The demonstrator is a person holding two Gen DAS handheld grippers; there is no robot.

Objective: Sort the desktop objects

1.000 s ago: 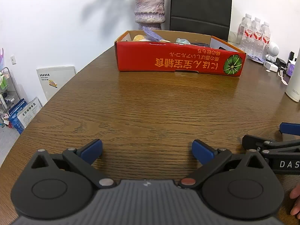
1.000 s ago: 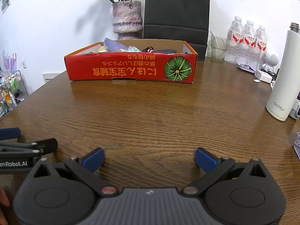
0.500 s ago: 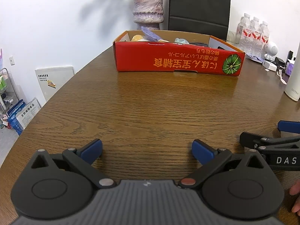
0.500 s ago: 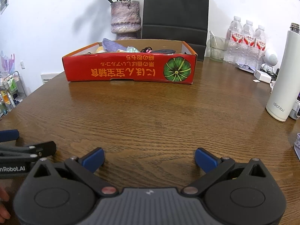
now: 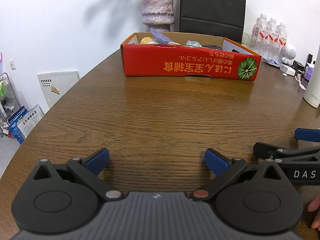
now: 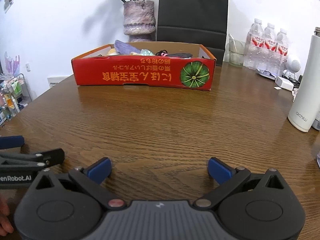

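Note:
A red cardboard box (image 5: 190,65) with orange lettering stands at the far side of the brown wooden table (image 5: 160,116); it also shows in the right wrist view (image 6: 144,74). It holds several small items, among them a purple cloth (image 6: 126,47), something yellow and black cords. My left gripper (image 5: 157,159) is open and empty, low over the table's near side. My right gripper (image 6: 159,168) is open and empty beside it, its side visible in the left wrist view (image 5: 290,152). The left gripper's side shows in the right wrist view (image 6: 30,158).
A purple vase (image 6: 139,21) with dried flowers and a black paper bag (image 6: 193,14) stand behind the box. At the right are a white flask (image 6: 306,92), water bottles (image 6: 268,46), a glass, a white charger and a small white figure. A shelf rack stands off the table's left.
Both grippers have shifted slightly; the box sits a little higher in the left view and a little farther left in the right view. Both jaws stay open.

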